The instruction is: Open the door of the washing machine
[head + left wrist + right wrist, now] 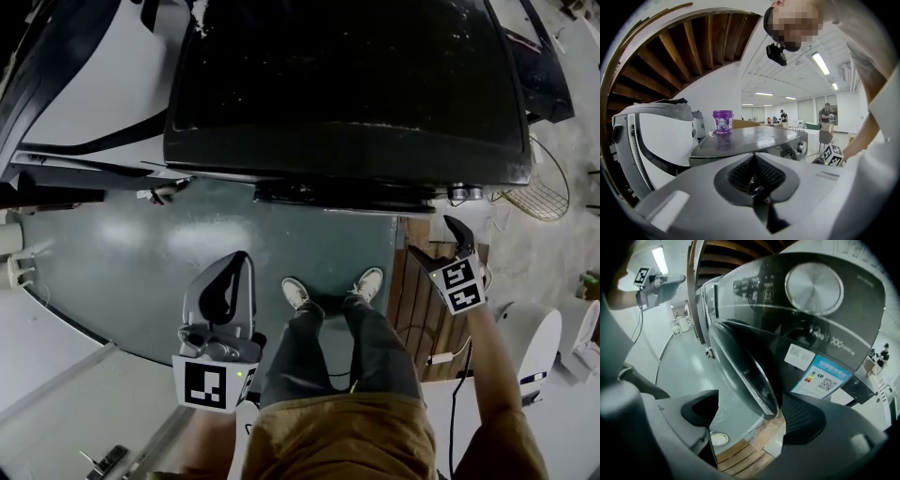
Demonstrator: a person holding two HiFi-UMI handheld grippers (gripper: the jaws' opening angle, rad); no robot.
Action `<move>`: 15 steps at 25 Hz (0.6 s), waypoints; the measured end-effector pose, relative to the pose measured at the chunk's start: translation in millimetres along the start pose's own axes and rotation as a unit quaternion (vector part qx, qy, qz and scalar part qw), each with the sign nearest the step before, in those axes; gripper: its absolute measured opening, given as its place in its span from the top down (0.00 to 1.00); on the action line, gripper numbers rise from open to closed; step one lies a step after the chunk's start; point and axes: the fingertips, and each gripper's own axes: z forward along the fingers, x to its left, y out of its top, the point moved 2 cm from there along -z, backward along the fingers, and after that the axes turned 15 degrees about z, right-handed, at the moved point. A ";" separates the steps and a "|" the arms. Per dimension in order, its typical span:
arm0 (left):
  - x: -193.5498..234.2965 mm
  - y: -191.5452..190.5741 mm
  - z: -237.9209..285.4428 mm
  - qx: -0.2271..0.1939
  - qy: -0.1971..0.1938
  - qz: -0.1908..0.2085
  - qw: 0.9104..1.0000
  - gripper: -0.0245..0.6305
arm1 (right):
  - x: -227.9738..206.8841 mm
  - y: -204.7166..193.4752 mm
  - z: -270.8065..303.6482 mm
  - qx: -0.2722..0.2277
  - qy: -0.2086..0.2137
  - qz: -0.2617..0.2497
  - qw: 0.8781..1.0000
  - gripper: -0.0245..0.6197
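In the head view the washing machine (pixel 347 84) shows only its top, cut off by the picture's upper edge; its front is hidden underneath. The print on the blue sticker (pixel 824 378) and on the purple tub (pixel 723 121) near the top's far edge is too small to read.

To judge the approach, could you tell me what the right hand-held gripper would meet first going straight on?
Probably the rim of the washing machine door, which stands between the open jaws of the right hand-held gripper; depth is uncertain.
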 end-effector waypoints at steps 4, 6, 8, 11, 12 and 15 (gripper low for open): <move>0.8 -10.8 -7.4 0.015 0.000 0.006 1.000 0.87 | -9.4 -10.2 23.2 0.007 0.000 0.011 1.000 0.32; -0.1 -16.4 -8.7 0.020 0.004 0.004 1.000 0.87 | -14.5 -8.0 31.9 0.008 -0.007 -0.004 1.000 0.36; -2.7 -21.7 -9.0 0.024 0.006 0.000 1.000 0.87 | -20.3 -8.7 40.7 0.014 -0.018 -0.026 0.999 0.40; -5.1 -27.6 -10.9 0.028 0.008 -0.002 1.000 0.87 | -24.6 -15.7 52.9 0.027 -0.032 -0.055 0.998 0.49; -4.9 -29.3 -11.9 0.028 0.010 -0.003 1.000 0.87 | -25.1 -15.2 55.0 0.029 -0.036 -0.065 0.997 0.50; -3.3 -35.9 -16.3 0.034 0.016 -0.006 0.999 0.87 | -29.2 -17.0 60.7 0.037 -0.043 -0.089 0.994 0.56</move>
